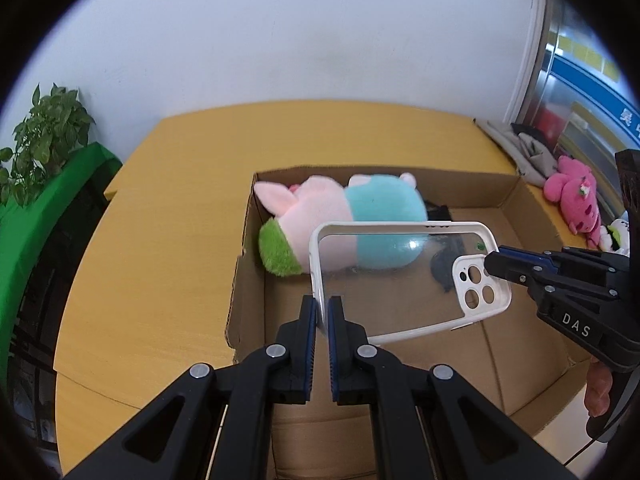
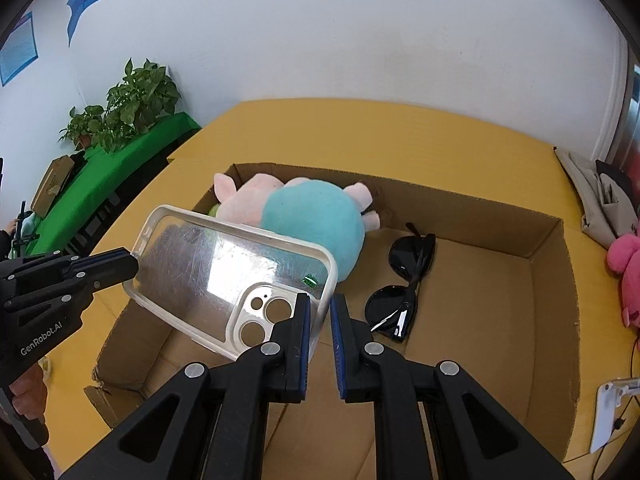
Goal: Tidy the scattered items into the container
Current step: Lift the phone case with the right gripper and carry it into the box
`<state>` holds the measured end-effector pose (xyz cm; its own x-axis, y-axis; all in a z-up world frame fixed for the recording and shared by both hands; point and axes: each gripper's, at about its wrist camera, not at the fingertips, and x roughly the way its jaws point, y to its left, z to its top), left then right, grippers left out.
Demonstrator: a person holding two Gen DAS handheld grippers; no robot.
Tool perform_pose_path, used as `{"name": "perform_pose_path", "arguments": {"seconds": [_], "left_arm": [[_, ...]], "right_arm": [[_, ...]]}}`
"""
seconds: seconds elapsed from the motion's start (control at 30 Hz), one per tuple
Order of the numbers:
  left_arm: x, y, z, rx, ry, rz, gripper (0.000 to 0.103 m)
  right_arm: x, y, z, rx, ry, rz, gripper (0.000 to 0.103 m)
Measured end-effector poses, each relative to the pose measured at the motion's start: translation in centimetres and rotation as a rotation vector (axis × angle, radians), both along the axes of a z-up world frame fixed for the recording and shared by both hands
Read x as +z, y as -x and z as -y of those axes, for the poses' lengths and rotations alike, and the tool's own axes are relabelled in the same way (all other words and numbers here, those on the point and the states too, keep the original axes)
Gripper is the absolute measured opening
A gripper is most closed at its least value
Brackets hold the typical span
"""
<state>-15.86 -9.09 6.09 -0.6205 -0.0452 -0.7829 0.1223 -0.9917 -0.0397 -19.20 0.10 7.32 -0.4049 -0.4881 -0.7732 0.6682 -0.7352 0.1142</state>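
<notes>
two grippers sharing one load: left gripper (image 1: 323, 312) pinched on the plain end of the phone case (image 1: 400, 280), right gripper (image 2: 320, 312) pinched on the camera-hole end of the same case (image 2: 224, 276). held in the air over the open cardboard box (image 2: 552, 264), tilted, not yet touching the floor of it.

already in the box: pastel plush (image 2: 312, 220) against the far wall, sunglasses (image 2: 404, 280) folded beside it on the bottom. so partly done, by the look of it.

left to do, judging from here: lower and release the case, then fetch what lies outside on the table (image 1: 168, 208) — pink plush (image 1: 576, 188) off to the right of the box, a black-and-white toy (image 1: 616, 236) just beside it, some grey cloth (image 1: 524, 152) behind. a white item (image 2: 608, 416) near the right wall of the box too, possibly another phone or case; hard to tell.
</notes>
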Motion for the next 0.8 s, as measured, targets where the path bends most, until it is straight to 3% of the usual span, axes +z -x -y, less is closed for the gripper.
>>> {"name": "perform_pose_path", "arguments": {"seconds": [0.2,0.3,0.8], "left_arm": [[-4.0,1.9,1.0,0.038,-0.023,0.144,0.005],[-5.6,2.7,1.0,0.050,0.003,0.205,0.005],[-9.7,5.1,0.7,0.073,0.077,0.360,0.004]], "right_arm": [[-4.2,2.0,1.5,0.005,-0.052,0.106,0.011],[-6.3,2.9,2.3,-0.001,-0.074,0.163,0.011],[-10.5,4.7,3.2,-0.018,-0.139,0.264,0.011]]}}
